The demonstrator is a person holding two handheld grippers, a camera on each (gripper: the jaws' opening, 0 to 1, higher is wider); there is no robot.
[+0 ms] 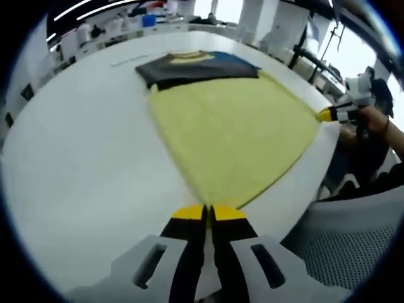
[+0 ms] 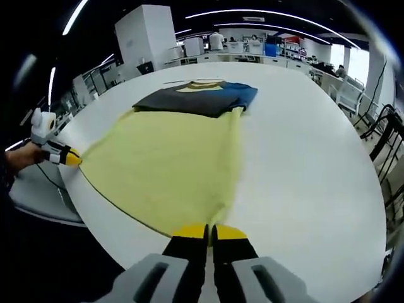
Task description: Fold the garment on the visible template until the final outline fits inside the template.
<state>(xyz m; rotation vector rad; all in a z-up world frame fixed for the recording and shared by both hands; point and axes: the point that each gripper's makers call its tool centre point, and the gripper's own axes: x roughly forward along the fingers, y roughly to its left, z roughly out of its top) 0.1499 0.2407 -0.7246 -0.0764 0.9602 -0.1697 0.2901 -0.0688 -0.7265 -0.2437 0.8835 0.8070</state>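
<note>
Hem corners of garment (image 1: 233, 136) clamped in left gripper (image 1: 208, 213) and right gripper (image 2: 209, 232) — first fold, carrying hem up toward dark collar end next.

The garment (image 1: 227, 129) is spread on the table (image 1: 82, 158), its collar end farthest from both cameras. One near hem corner is pinched by the left gripper (image 1: 208, 211), the other by the right gripper (image 2: 209, 231).

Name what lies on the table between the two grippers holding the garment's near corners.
The left gripper view shows the garment's yellow hem edge stretching between left gripper and right gripper, nothing else.
</note>
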